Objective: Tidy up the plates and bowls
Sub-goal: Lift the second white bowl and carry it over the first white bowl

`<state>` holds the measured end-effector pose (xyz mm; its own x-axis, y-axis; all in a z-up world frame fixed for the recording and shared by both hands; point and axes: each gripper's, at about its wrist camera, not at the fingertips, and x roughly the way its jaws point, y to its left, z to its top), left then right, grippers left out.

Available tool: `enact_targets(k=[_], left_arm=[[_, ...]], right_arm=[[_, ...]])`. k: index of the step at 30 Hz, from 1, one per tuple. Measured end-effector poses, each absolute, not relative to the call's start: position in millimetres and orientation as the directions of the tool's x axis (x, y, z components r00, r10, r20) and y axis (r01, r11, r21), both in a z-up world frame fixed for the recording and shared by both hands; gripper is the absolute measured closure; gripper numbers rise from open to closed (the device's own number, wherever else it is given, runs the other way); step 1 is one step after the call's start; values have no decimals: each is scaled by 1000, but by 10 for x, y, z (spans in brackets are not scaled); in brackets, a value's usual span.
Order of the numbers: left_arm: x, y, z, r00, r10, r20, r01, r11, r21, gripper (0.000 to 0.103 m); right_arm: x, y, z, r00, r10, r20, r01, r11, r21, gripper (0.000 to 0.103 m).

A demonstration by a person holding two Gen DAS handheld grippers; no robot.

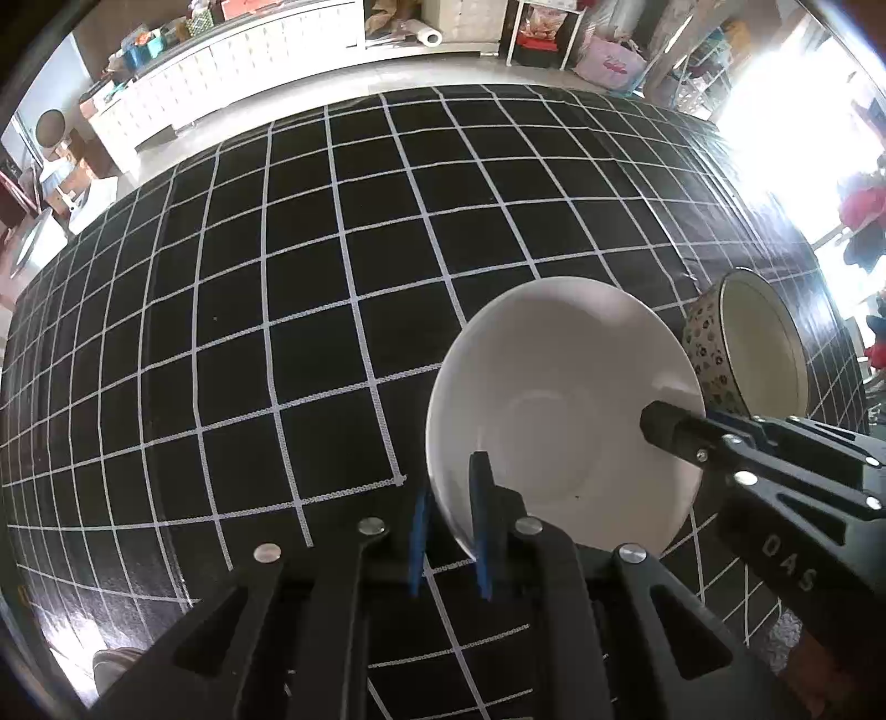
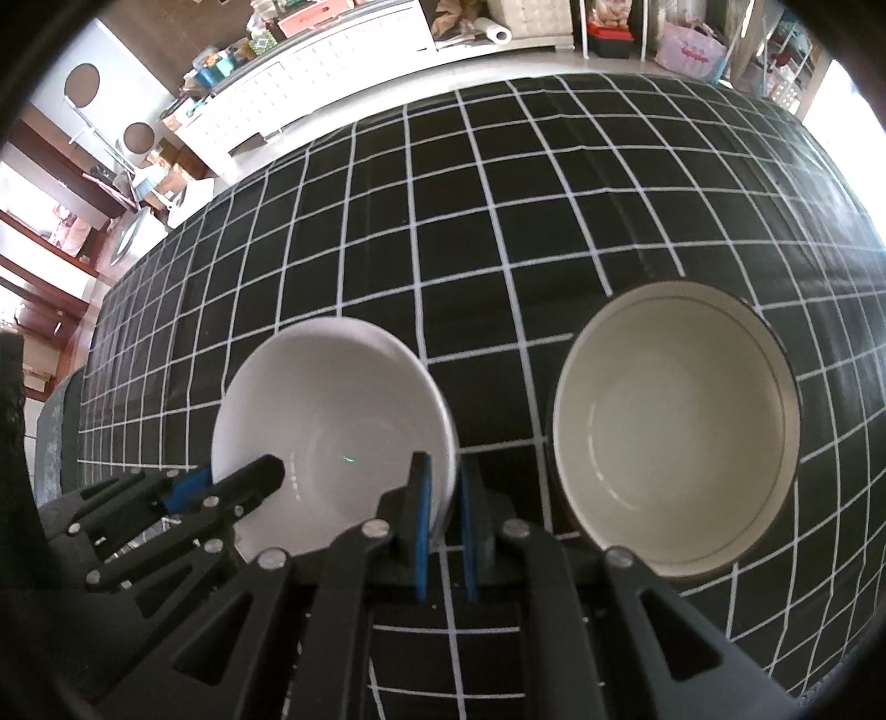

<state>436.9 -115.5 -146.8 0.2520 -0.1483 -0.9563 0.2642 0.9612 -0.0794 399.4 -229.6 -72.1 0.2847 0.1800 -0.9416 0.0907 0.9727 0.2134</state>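
A plain white bowl [image 1: 559, 410] [image 2: 332, 432] is held over the black checked tablecloth by both grippers. My left gripper [image 1: 451, 498] is shut on its near-left rim, one blue pad inside and one outside. My right gripper [image 2: 443, 493] is shut on its right rim; it shows in the left wrist view [image 1: 681, 432] at the bowl's right edge. The left gripper shows in the right wrist view [image 2: 243, 482] at the bowl's left rim. A larger bowl with a flowered outside and cream inside [image 2: 675, 426] [image 1: 747, 354] stands just right of the white bowl.
The table with its black cloth with white grid lines [image 1: 277, 304] fills both views. Its far edge meets a pale floor, with white cabinets [image 1: 232, 61] and cluttered shelves [image 1: 548, 33] beyond. Bright window light falls at the right.
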Motion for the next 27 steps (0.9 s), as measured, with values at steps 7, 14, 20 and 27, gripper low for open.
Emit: enact_targets(k=[7, 14, 20, 27], left_arm=[[4191, -1216, -1498, 233, -122, -965, 283, 958, -53, 91], [4137, -1208, -1494, 223, -118, -968, 293, 955, -49, 92], [3971, -1081, -1497, 203, -143, -969, 294, 953, -79, 94], [3837, -915, -1492, 203, -151, -968, 278, 956, -91, 94]], right_arm=[[3889, -2212, -726, 271, 176, -946, 78, 976, 204, 90], [3792, -2130, -749, 229, 169, -959, 63, 980, 188, 89], [3614, -2143, -889, 161, 245, -956, 83, 962, 260, 88], [3433, -2100, -865, 190, 240, -952, 98, 960, 262, 89]])
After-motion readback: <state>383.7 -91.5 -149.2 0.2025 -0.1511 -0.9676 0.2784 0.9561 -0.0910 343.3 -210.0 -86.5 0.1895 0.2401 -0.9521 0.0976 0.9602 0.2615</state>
